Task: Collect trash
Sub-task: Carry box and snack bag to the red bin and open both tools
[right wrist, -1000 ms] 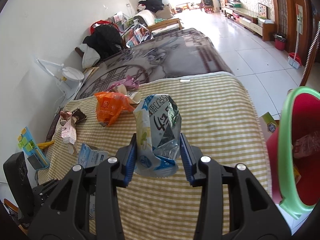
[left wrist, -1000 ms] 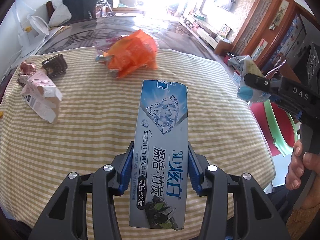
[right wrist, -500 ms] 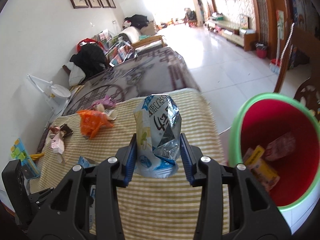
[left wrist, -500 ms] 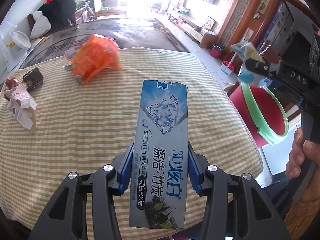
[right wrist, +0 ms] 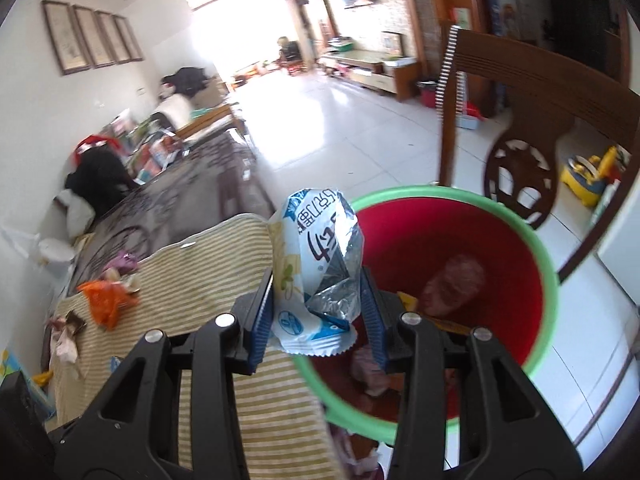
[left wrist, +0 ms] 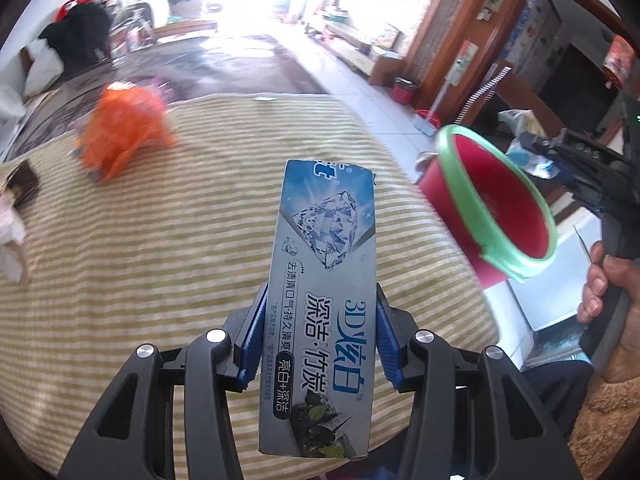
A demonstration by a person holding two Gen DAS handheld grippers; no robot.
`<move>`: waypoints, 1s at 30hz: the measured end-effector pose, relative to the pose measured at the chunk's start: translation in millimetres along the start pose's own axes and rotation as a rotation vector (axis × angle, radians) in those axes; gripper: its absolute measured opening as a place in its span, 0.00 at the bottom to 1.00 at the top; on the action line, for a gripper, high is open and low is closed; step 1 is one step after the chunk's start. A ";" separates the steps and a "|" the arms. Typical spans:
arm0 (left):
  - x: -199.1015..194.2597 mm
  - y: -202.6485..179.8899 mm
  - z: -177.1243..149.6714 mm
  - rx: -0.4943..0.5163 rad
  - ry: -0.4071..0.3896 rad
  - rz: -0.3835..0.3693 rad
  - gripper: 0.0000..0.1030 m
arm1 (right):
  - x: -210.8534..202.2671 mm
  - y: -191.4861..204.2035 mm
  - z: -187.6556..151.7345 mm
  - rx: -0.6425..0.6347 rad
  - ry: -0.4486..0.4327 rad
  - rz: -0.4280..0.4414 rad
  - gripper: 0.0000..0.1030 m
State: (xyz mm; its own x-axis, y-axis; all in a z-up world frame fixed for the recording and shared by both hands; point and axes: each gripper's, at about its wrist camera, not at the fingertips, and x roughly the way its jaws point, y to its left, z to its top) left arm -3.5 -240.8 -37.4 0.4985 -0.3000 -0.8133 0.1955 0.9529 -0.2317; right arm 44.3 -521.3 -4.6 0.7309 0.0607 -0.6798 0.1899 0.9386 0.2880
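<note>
Right now a crumpled foil wrapper point(right wrist: 316, 264) is sitting between the blue pads of the right gripper point(right wrist: 318, 316), directly above the near rim of the red bin point(right wrist: 516, 304) with its green lip; those jaws have just been easing apart, though the wrapper is not dropping yet. Over the striped bedcover point(left wrist: 160, 264), the left gripper point(left wrist: 318, 344) is clamping a blue toothpaste box point(left wrist: 324, 300) by its long sides. An orange bag point(left wrist: 124, 136) is lying farther back.
</note>
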 end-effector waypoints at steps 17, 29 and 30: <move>34.0 -134.6 69.8 0.206 -0.061 -0.248 0.44 | -60.6 -81.5 8.9 0.357 -0.315 -0.223 0.95; 47.3 -139.4 95.8 0.134 -0.078 -0.335 0.56 | -70.0 -87.4 9.7 0.416 -0.407 -0.218 0.95; 45.8 -131.2 93.7 0.121 -0.083 -0.332 0.56 | -67.7 -81.8 10.7 0.405 -0.400 -0.204 0.95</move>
State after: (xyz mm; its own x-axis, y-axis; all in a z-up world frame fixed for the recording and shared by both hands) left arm 72.9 -383.7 5.8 0.4570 -0.5999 -0.6568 0.4543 0.7922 -0.4075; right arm -13.7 -605.8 25.1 0.8282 -0.3134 -0.4647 0.5295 0.7092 0.4654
